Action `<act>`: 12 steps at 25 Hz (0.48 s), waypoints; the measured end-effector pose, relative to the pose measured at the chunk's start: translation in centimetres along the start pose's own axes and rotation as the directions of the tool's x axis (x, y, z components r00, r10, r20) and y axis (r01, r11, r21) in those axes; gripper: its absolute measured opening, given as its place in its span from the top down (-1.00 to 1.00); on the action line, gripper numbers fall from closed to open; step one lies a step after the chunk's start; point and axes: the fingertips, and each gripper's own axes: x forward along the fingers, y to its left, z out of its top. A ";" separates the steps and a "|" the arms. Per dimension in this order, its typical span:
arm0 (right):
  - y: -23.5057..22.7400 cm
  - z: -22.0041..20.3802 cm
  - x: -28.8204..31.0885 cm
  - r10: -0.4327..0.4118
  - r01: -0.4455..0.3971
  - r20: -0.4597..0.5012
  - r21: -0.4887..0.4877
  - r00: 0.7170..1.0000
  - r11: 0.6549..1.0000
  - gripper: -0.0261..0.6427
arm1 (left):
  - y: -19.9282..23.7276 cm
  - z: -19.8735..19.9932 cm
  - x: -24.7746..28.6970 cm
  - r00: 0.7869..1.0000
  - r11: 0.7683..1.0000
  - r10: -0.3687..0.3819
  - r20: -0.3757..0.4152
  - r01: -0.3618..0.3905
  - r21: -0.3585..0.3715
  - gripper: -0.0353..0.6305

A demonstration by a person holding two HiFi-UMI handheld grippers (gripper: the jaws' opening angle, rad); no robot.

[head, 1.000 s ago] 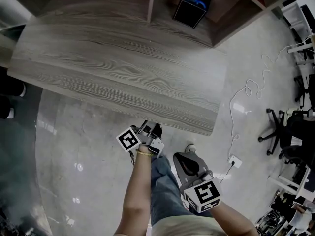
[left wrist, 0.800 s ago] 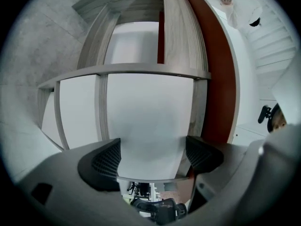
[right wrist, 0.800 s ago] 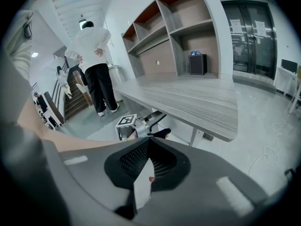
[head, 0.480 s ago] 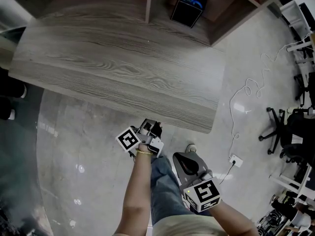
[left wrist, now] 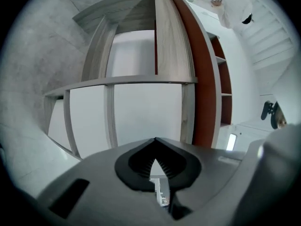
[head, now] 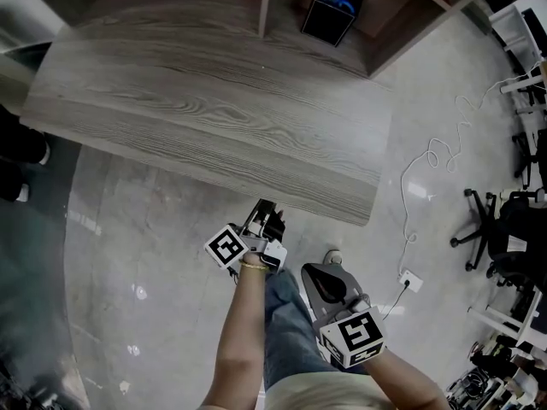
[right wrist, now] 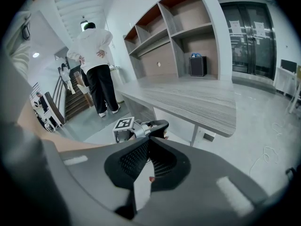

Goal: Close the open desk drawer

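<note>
The grey wood desk [head: 214,118] fills the top of the head view; its top hides any drawer from above. In the left gripper view, white fronts [left wrist: 146,112] in grey wood frames stand straight ahead, and I cannot tell which one is a drawer or whether it stands out. My left gripper [head: 267,208] is just under the desk's front edge. Its jaws have just been closing and are now shut [left wrist: 154,140] with nothing between them. My right gripper [head: 314,273] hangs lower by my leg, tilted down, shut and empty [right wrist: 149,139]. It looks at the left gripper [right wrist: 159,125].
A black box [head: 333,11] sits in the shelf unit behind the desk. A white cable [head: 427,165] runs over the floor to a socket block [head: 408,280]. Office chairs [head: 504,229] stand at the right. People [right wrist: 96,65] stand near stairs beyond the desk's far end.
The left gripper's jaws have come together from wide apart. Both hands have stayed nearly where they were.
</note>
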 end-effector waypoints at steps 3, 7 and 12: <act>-0.1 -0.3 -0.1 0.000 0.000 -0.001 -0.004 1.000 1.000 0.90 | 0.4 0.0 -0.7 1.000 1.000 -0.002 0.002 0.002 0.012 0.87; -0.3 -0.6 -0.2 0.003 -0.003 -0.003 -0.010 1.000 1.000 0.90 | 0.4 -0.3 -0.6 1.000 0.998 -0.010 -0.025 0.012 0.065 0.87; -1.0 -0.8 0.4 -0.005 0.006 0.020 -0.017 1.000 1.000 0.90 | 0.3 -1.1 0.9 0.997 0.995 -0.049 -0.060 0.054 0.080 0.87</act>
